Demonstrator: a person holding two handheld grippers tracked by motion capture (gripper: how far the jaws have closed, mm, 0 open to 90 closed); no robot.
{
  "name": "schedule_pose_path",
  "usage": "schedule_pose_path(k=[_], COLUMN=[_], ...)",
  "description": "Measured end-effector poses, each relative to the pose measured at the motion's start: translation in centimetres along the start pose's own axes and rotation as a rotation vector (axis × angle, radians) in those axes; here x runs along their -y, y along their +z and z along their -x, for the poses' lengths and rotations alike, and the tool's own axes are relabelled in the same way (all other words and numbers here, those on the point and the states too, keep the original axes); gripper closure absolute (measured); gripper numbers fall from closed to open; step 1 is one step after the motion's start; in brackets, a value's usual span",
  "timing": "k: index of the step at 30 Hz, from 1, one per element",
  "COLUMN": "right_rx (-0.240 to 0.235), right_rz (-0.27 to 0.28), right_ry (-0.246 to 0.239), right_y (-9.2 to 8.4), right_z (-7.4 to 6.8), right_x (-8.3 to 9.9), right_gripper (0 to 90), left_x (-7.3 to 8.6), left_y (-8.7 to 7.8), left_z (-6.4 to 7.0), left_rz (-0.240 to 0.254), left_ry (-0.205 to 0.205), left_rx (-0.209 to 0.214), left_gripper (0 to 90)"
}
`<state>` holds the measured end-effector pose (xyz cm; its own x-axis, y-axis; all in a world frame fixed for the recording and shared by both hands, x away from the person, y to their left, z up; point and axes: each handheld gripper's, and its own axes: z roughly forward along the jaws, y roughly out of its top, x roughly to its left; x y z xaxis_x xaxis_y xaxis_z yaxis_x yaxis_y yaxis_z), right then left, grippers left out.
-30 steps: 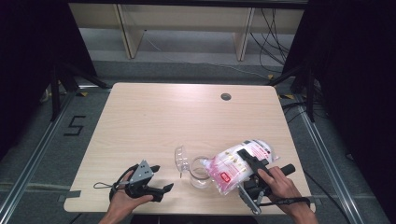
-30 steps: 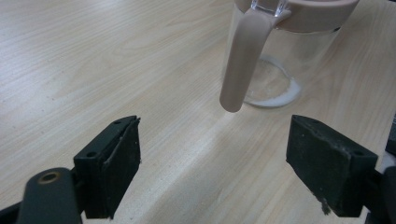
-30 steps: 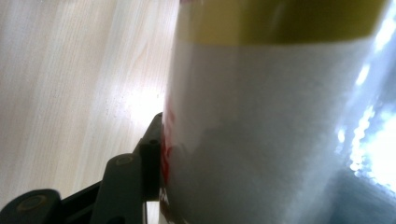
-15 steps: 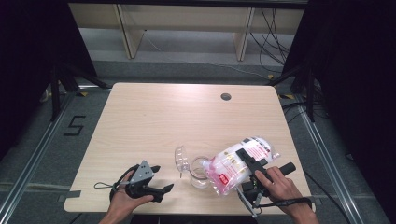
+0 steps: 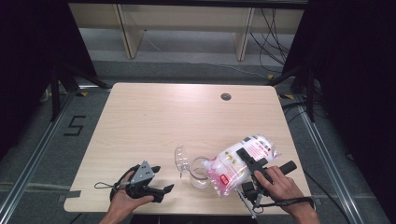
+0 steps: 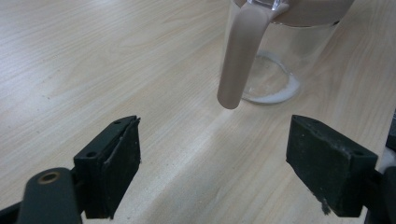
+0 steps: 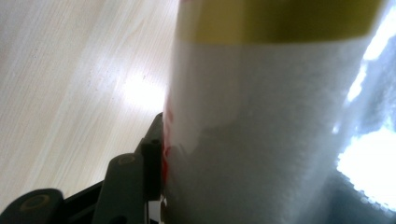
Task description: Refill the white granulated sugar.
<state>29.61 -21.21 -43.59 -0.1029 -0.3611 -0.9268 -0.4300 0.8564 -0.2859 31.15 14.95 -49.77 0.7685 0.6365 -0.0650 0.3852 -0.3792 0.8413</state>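
Holding the bag (image 5: 238, 163) in my right gripper (image 5: 250, 170), I see it tilted over the glass jug (image 5: 198, 172), which stands on the table (image 5: 163, 121) near the front edge, right of centre. The bag's long axis runs on a diagonal in the high view: its upper end, with red print and a black band, points away toward the far right, and its lower end dips toward the near left, over the jug's mouth. It is clear plastic packed with a white grainy filling. In the right gripper view the bag (image 7: 266, 116) presses hard against the one jaw I can make out at lower left, with a yellow band across its top; the jaws are clamped on the bag, held about half apart by its bulk.

The jug stands upright with a little white powder lying on its bottom (image 6: 273, 93), and its handle (image 6: 240, 56) faces my left gripper. Its hinged clear lid (image 5: 181, 158) is tipped open to the left.

My left gripper (image 5: 156, 179) rests low over the table at front left, well apart from the jug, pointing toward it. Its jaws stand wide apart with bare tabletop between the pads (image 6: 116, 168).
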Motion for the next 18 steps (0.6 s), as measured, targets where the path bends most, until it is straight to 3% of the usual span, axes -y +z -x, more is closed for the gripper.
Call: schedule_pose_path(k=[2,7,8,11,18], right_rx=[-0.008,0.002,0.007,0.004,-0.013], right_rz=[-0.019,-0.01,0.004,0.005,-0.02], right_ry=[0.021,0.015,-0.019,-0.019,0.004], right_y=[-0.14,-0.1,0.04,0.06,-0.21], right_z=[-0.18,-0.21,-0.03,0.0,0.01], right_x=[-0.06,-0.12,-0.18,-0.18,-0.21], right_gripper=[51.0,51.1,51.2,51.2,51.4], left_x=[0.0,0.01,0.0,0.02,0.04], left_y=[-0.02,0.04,0.04,0.08,0.08], left_z=[0.0,0.03,0.03,0.04,-0.06], left_rz=[0.002,0.002,0.003,0.005,-0.003], left_ry=[-0.001,-0.003,-0.002,-0.007,-0.001], left_rx=[0.001,0.001,0.001,0.001,-0.005], left_gripper=[17.6,17.5,17.6,17.5,17.6])
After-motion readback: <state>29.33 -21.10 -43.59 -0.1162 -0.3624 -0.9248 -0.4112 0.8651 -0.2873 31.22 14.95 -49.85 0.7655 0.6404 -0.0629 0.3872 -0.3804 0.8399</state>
